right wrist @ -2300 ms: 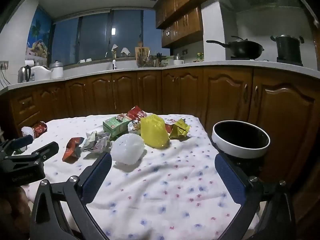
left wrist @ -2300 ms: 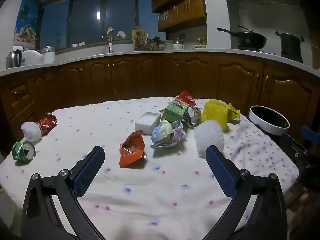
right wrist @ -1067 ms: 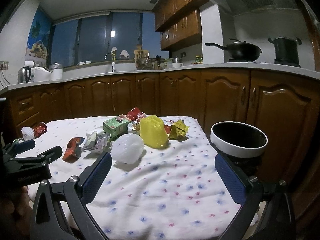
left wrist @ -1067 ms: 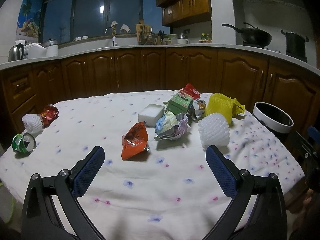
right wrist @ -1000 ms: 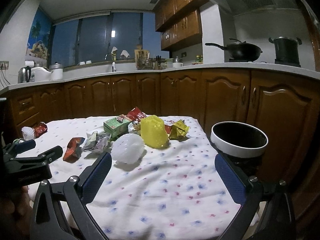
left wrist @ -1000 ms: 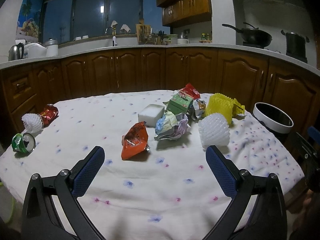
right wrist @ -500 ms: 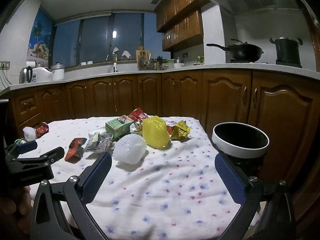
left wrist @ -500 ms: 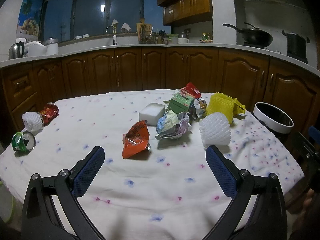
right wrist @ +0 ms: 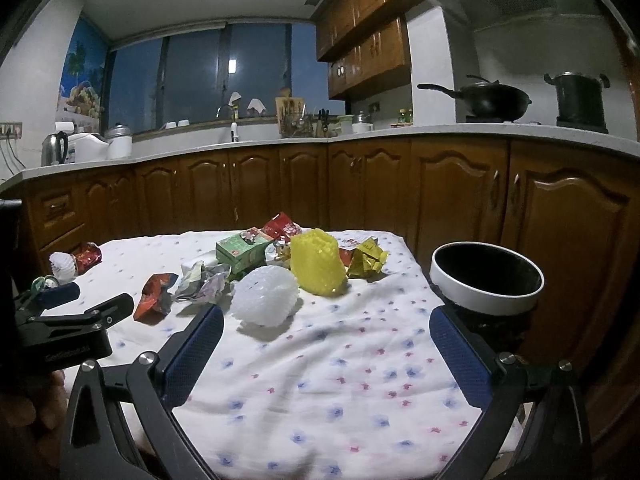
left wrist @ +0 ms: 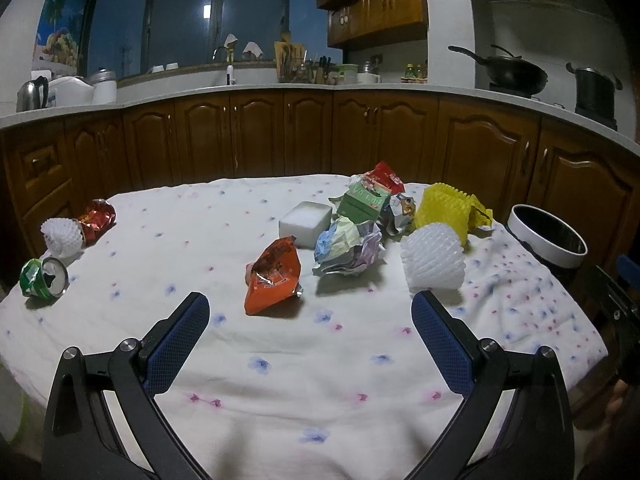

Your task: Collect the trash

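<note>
Both the left gripper (left wrist: 306,314) and right gripper (right wrist: 326,322) are hanging wide open, empty; the white foam net (right wrist: 266,296) sitting just ahead of the right one looks light and squishy, so I'd be pinching it mid-body.

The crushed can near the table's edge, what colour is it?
The crushed can is green with a silver top, clearest in the left wrist view.

No legible text anywhere.
Print shows on the green carton (left wrist: 362,203), the orange wrapper (left wrist: 274,276) and the left hand-held gripper's (right wrist: 66,312) body, all too blurred to read.
</note>
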`<control>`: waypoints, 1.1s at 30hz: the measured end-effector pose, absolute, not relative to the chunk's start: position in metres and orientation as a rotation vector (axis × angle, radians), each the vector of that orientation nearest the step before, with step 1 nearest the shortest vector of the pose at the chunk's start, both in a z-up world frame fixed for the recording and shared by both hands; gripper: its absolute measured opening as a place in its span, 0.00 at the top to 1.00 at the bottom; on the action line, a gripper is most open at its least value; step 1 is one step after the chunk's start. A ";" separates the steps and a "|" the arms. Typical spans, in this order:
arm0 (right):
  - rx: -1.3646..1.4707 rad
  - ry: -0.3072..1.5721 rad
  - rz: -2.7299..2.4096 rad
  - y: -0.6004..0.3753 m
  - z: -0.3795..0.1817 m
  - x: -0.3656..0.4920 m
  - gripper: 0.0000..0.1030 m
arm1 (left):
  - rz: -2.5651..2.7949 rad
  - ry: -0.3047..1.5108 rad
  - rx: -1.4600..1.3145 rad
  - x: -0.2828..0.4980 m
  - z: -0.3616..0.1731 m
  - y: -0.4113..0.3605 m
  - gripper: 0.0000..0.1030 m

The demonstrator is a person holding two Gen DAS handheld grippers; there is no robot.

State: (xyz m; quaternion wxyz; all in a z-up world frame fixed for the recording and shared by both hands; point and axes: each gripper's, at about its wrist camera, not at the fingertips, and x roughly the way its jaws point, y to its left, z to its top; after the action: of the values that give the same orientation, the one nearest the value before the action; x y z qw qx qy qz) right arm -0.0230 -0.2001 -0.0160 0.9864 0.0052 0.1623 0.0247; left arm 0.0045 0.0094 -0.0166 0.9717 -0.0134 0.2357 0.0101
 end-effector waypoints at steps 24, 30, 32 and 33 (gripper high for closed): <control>0.221 0.625 0.308 -0.186 -0.026 0.076 0.27 | -0.016 0.717 -0.094 0.096 -0.032 0.070 0.18; 0.235 0.681 0.327 -0.175 -0.033 0.109 0.32 | -0.082 0.795 -0.124 0.126 -0.039 0.076 0.34; 0.222 0.705 0.314 -0.170 -0.038 0.121 0.32 | -0.097 0.820 -0.117 0.135 -0.044 0.073 0.41; 0.226 0.718 0.313 -0.169 -0.041 0.125 0.33 | -0.113 0.832 -0.118 0.138 -0.047 0.072 0.43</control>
State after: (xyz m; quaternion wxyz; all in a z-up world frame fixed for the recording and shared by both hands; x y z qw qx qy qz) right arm 0.1251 -0.1686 -0.0407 0.9181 0.1098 0.3489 0.1524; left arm 0.1382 0.0719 -0.0471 0.9114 -0.0572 0.4038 -0.0546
